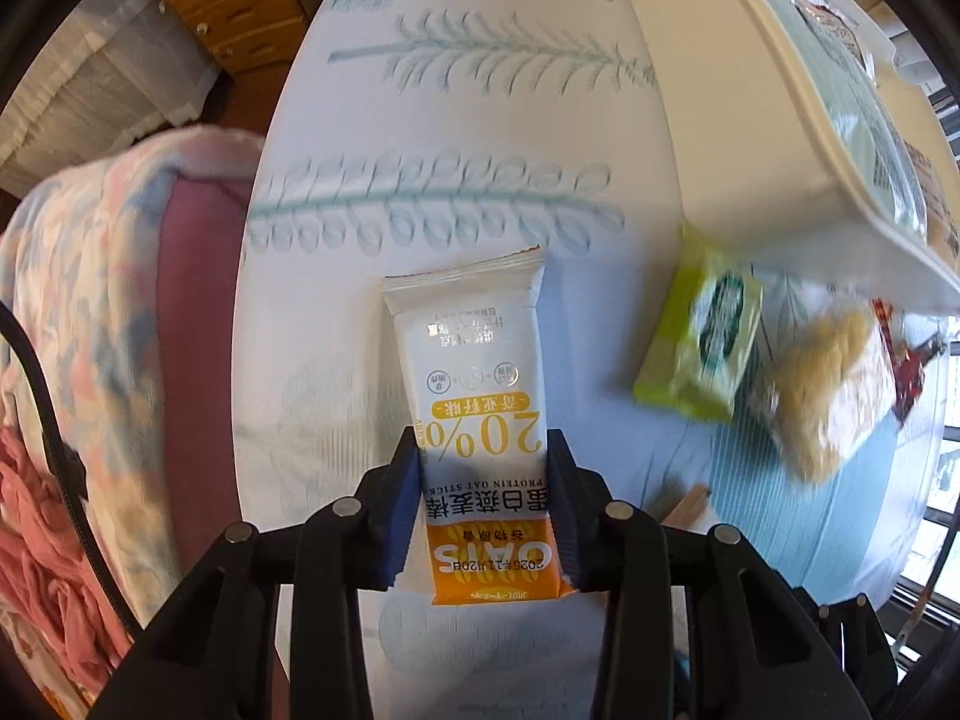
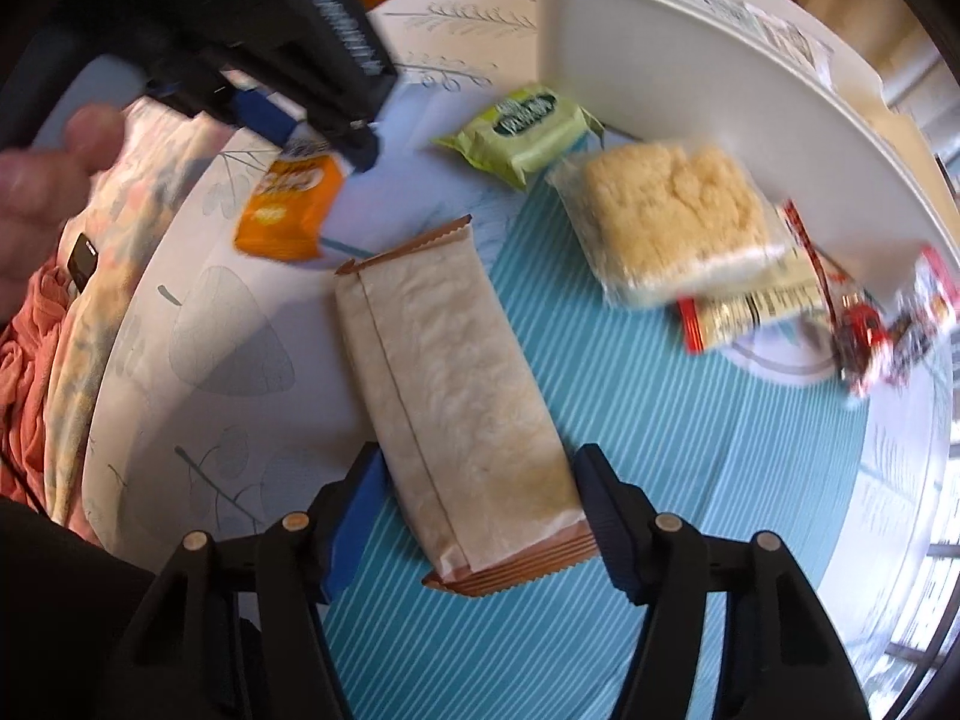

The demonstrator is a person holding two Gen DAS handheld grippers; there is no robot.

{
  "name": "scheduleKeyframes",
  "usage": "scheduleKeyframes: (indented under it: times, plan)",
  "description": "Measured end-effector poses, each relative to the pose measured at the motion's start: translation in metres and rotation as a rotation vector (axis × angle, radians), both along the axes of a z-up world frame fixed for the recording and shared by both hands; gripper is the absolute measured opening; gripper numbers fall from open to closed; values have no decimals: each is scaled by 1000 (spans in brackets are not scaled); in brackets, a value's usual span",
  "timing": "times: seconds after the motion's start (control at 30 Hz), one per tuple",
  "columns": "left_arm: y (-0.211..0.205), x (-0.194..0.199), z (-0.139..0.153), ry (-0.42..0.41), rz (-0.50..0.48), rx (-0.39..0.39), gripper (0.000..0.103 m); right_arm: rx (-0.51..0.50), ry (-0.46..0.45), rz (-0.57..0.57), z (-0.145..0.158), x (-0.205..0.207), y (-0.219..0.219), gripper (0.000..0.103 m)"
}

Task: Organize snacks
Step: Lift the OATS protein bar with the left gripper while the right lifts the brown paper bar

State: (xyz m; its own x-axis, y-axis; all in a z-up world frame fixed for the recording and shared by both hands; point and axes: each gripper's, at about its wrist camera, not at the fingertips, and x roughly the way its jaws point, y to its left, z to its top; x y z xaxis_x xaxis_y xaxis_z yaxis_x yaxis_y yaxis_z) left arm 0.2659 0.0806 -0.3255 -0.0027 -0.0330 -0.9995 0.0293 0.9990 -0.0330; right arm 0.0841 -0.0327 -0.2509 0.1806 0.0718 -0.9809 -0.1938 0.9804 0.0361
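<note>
Motion-blurred red-and-white wrappers (image 2: 882,324) half under the white bin's wall (image 2: 690,90); bin contents indistinct.

At upper left of my left wrist view I see a wooden chest of drawers (image 1: 222,6) with round knobs beside a sheer white curtain (image 1: 102,90). A pink and floral blanket (image 1: 90,300) fills the left edge. Daylight enters through window bars (image 1: 936,480) at lower right.

Home bedroom, wooden drawers (image 1: 225,6), blanket (image 1: 90,276), leaf-print tablecloth (image 1: 456,120)
</note>
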Motion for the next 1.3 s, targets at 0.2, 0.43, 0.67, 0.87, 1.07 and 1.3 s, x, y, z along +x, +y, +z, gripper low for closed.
scheduleKeyframes:
  times: [0.2,0.43,0.67,0.87,1.07,1.3]
  plan:
    - [9,-28,12,26,-6,-11,36,25,54,-90,9,-12,-16,64]
    - [14,-54,52,-11,-29,-30,36,106,55,-167,34,-27,-33,61]
    - [15,-67,104,-86,-63,-58,36,159,5,-186,64,-40,-49,59]
    - [15,-73,151,-148,-64,-83,36,240,-26,-165,93,-39,-55,0]
    - [14,-74,189,-215,-32,-108,36,242,-52,-154,110,-28,-61,0]
    - [20,-77,207,-270,5,-129,36,265,-46,-176,114,-25,-69,0]
